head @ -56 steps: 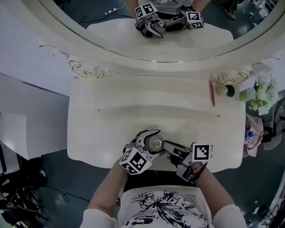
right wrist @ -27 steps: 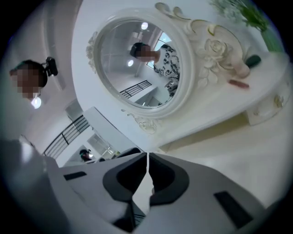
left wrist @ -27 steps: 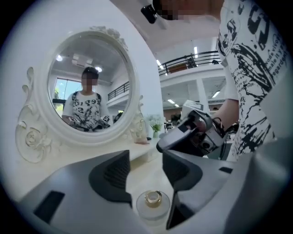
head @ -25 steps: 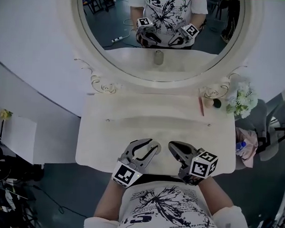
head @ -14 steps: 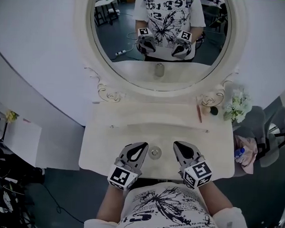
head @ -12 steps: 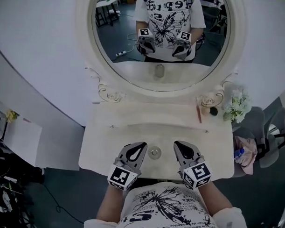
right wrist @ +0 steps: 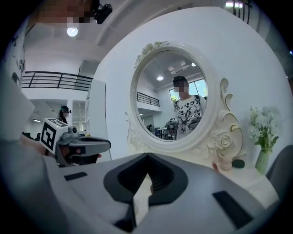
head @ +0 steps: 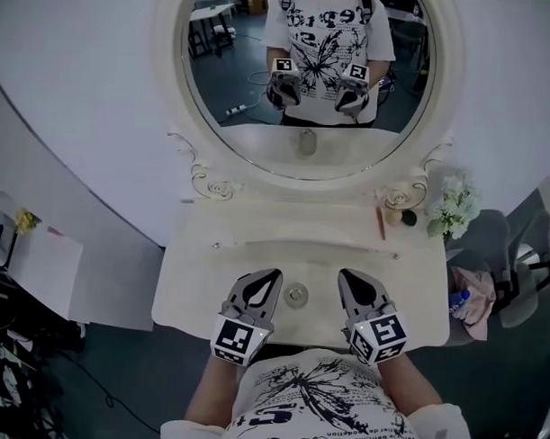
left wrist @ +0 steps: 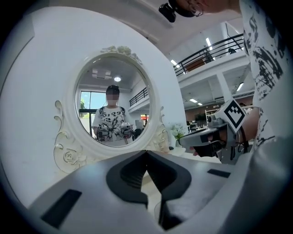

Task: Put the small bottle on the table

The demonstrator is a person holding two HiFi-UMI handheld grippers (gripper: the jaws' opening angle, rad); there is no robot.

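Note:
The small bottle (head: 296, 295), round and silvery from above, stands upright on the cream dressing table (head: 210, 275) near its front edge. My left gripper (head: 272, 275) is just left of the bottle, shut and holding nothing. On the bottle's other side my right gripper (head: 344, 275) is shut and empty too. Neither touches the bottle. In the left gripper view the jaws (left wrist: 146, 151) meet at their tips, with the right gripper (left wrist: 206, 136) beside them. The right gripper view shows its closed jaws (right wrist: 147, 155) and the left gripper (right wrist: 80, 146). The bottle's reflection (head: 306, 141) shows in the mirror.
A big oval mirror (head: 307, 71) in an ornate frame stands at the table's back. At the back right lie a red pencil (head: 380, 222) and small round items (head: 407, 216), beside a vase of white flowers (head: 451, 207). A bag (head: 469, 297) hangs off the right side.
The left gripper has let go of the bottle, and its jaws have closed. Both grippers have drawn apart, leaving the bottle standing between them. The head view has tilted up towards the mirror.

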